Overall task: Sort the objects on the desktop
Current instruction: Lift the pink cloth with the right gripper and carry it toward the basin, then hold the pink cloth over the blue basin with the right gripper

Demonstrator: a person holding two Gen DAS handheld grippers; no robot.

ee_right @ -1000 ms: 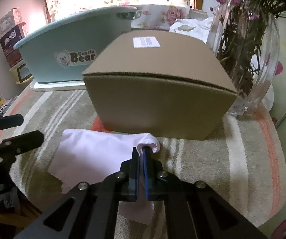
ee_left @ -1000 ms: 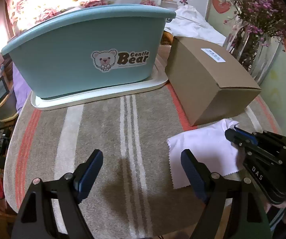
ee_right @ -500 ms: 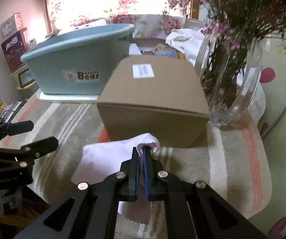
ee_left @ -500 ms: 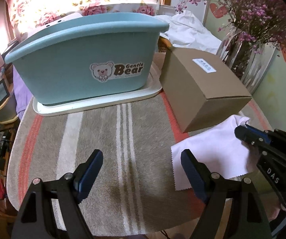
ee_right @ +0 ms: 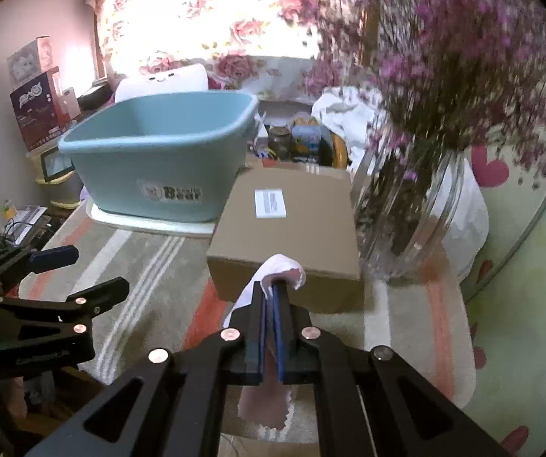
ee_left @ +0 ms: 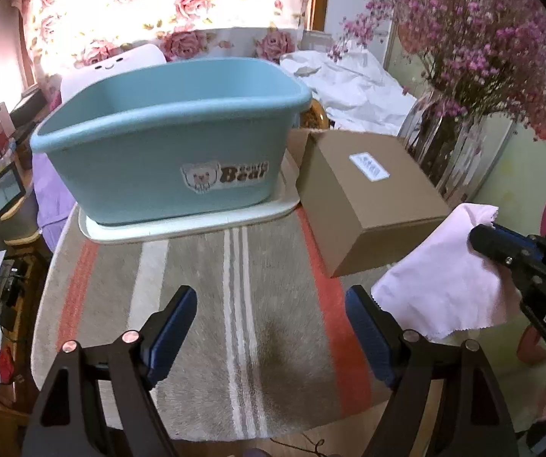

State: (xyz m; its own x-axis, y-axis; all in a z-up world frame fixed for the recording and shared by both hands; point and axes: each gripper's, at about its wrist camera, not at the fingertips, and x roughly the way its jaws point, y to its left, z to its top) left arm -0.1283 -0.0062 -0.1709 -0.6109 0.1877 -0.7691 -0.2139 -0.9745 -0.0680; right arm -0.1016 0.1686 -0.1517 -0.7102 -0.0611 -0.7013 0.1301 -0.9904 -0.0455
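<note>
A white cloth (ee_left: 440, 278) hangs in the air above the striped table, pinched at its top corner by my right gripper (ee_right: 271, 285), which is shut on it; the cloth (ee_right: 280, 266) bulges out past the tips. My left gripper (ee_left: 269, 316) is open over the bare striped tablecloth with nothing between its fingers. A teal tub (ee_left: 166, 160) with a bear label stands on a white tray (ee_left: 196, 224) at the back left. A brown cardboard box (ee_left: 364, 198) sits right of the tub, just beyond the cloth.
A glass vase (ee_right: 417, 205) of pink flowers stands right of the box, close to my right gripper. White bags (ee_left: 352, 87) lie behind the box. The table edge (ee_left: 40, 323) drops off at the left, with clutter on the floor below.
My right gripper has risen and lifted the cloth off the table, so it now hangs free. The left gripper has also risen and stays open.
</note>
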